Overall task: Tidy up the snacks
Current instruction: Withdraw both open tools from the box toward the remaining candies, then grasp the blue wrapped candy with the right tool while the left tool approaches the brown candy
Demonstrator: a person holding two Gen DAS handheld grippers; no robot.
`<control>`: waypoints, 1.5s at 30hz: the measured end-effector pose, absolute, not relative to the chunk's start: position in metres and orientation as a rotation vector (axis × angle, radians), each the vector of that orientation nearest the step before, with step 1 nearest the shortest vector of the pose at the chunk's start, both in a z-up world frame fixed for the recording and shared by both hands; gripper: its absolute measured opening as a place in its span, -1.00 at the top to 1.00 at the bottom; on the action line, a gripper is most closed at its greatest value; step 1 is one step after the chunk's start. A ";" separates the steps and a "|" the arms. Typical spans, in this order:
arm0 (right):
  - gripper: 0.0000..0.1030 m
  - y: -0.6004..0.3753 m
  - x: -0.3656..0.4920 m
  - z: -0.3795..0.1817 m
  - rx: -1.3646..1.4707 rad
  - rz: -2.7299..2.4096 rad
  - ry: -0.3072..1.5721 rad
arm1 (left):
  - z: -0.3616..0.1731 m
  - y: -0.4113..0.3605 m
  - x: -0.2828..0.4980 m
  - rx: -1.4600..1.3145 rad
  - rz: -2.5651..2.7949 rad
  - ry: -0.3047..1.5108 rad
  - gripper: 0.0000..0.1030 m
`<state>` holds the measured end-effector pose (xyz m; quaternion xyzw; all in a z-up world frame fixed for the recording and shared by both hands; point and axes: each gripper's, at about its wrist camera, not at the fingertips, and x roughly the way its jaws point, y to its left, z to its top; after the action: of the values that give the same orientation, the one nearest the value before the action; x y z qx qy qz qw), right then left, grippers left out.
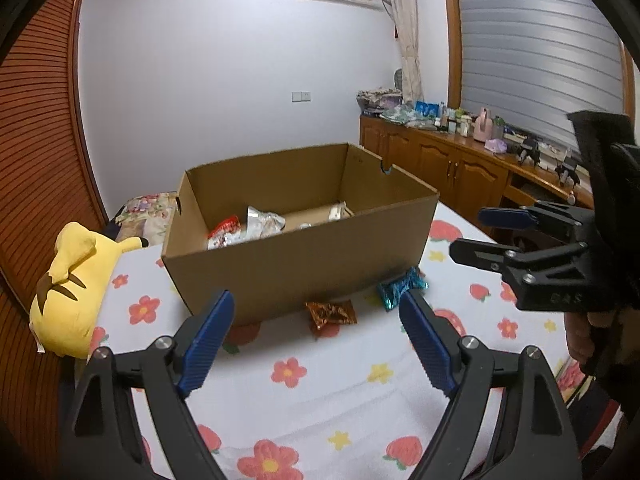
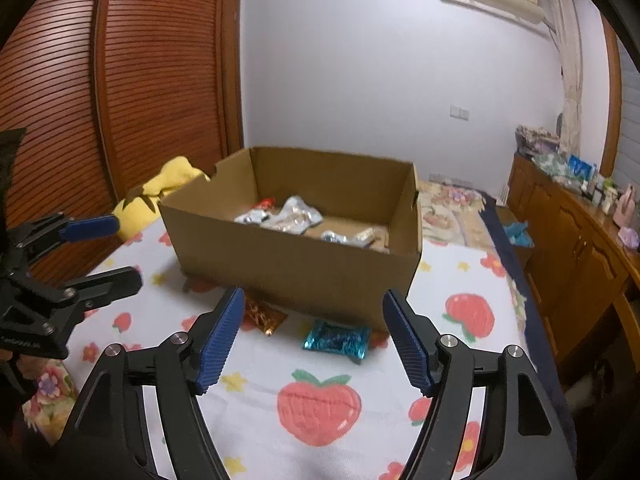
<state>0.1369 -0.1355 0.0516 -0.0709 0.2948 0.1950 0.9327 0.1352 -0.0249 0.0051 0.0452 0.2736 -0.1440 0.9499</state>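
**A:** Two wrapped snacks sit out on the flower-print bed cover (image 1: 304, 396), and that's the story right now. The orange packet (image 1: 331, 315) and the teal packet (image 2: 336, 341) lie side by side, tucked just against the near wall of the cardboard box (image 1: 300, 264).

**B:** And the box already has company inside: silver and red wrappers (image 2: 288, 216) heaped on its floor, towards its left end. So these two look like the stragglers, waiting right at the foot of where they probably belong.

**A:** Handy spot. A short lift over the near wall should do it, I'd say.

**B:** Look at the left hand-held gripper (image 1: 316, 336). Jaws spread wide, nothing between them, angled down towards the bed with the orange packet framed in the gap.

**A:** Same picture on the other side. The right hand-held gripper (image 2: 314, 340) stands open and empty too, not quite as wide, tipped downward with the teal packet lined up between its blue pads (image 2: 408, 344).

**B:** One packet each, then, by the look of it. Both short of contact, neither wrapper touched.

**A:** The two tools sit side by side, well apart. A yellow plush toy (image 1: 68, 292) lounges at the bed's left edge, clear of the action.
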 end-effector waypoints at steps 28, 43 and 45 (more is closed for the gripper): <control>-0.43 -0.131 0.218 -0.049 -0.158 0.309 0.887 | -0.047 -0.017 0.146 0.042 -0.265 0.655 -0.65; 0.34 -0.129 0.215 -0.054 -0.189 0.302 0.877 | -0.063 -0.024 0.165 0.044 -0.248 0.705 -0.64; 0.37 -0.130 0.211 -0.052 -0.195 0.307 0.862 | -0.065 -0.027 0.170 0.043 -0.252 0.712 -0.64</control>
<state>0.2105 -0.1305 -0.0518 -0.0938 0.4153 0.1480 0.8926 0.1695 -0.0271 -0.0648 0.0211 0.3475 -0.1228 0.9294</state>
